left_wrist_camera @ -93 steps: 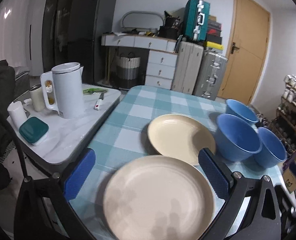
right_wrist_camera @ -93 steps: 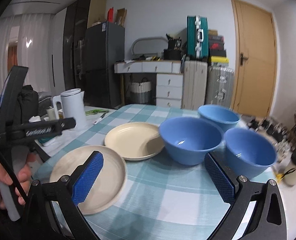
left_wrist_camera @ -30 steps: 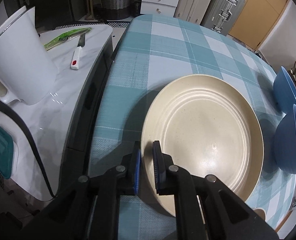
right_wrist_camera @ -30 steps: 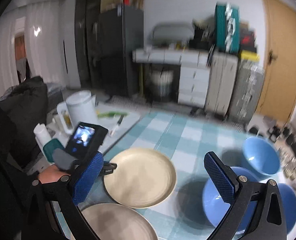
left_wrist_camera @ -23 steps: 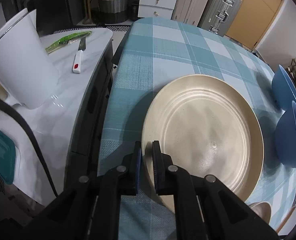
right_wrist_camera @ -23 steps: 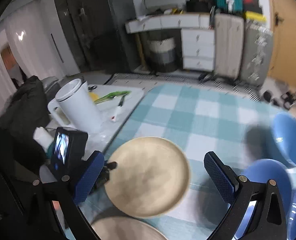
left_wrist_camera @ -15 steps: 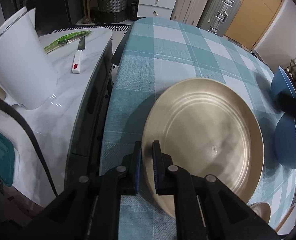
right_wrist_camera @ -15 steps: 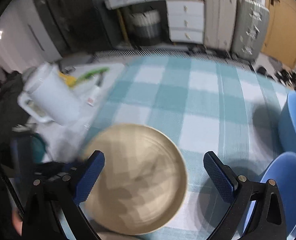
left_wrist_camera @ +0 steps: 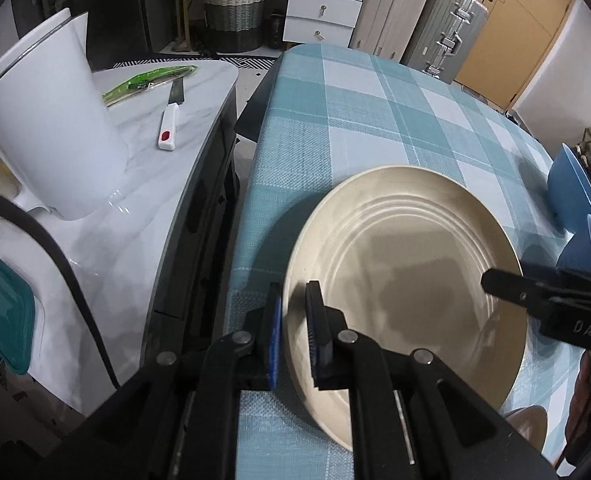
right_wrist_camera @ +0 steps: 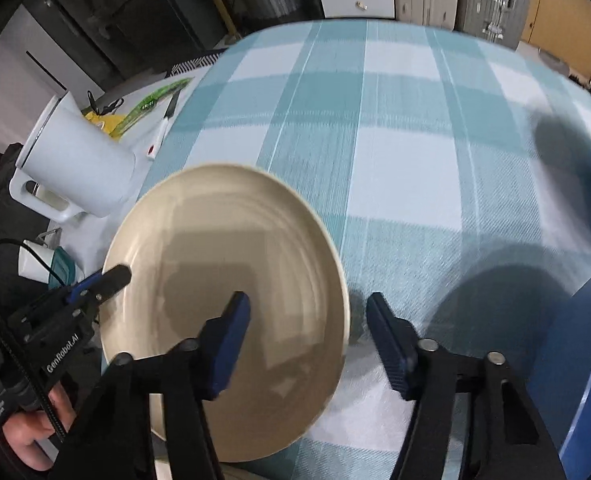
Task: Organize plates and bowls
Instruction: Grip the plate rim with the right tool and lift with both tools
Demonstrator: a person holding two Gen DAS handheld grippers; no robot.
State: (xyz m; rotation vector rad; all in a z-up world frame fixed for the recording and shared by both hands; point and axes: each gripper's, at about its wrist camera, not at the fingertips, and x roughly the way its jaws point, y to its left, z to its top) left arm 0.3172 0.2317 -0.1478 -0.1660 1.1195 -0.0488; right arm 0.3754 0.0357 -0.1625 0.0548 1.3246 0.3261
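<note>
My left gripper (left_wrist_camera: pixel 295 328) is shut on the near left rim of a cream plate (left_wrist_camera: pixel 407 280) and holds it over the checked tablecloth (left_wrist_camera: pixel 335 120). The plate also shows in the right wrist view (right_wrist_camera: pixel 223 264). My right gripper (right_wrist_camera: pixel 309 336) is open, its fingers astride the plate's right rim, one above the plate and one outside it. It shows at the plate's right edge in the left wrist view (left_wrist_camera: pixel 495 280). Blue bowls (left_wrist_camera: pixel 571 192) stand at the right; a second cream plate (left_wrist_camera: pixel 527 444) peeks out underneath.
A side counter (left_wrist_camera: pixel 147 184) on the left holds a white kettle (left_wrist_camera: pixel 43 136), a knife (left_wrist_camera: pixel 169 120), a green packet (left_wrist_camera: pixel 147 80) and a teal-lidded box (left_wrist_camera: pixel 3 320). A blue bowl (right_wrist_camera: pixel 575 360) is close on the right of my right gripper.
My right gripper has swung down over the table to the plate's right rim and narrowed its opening. The left gripper keeps its hold on the plate, almost still.
</note>
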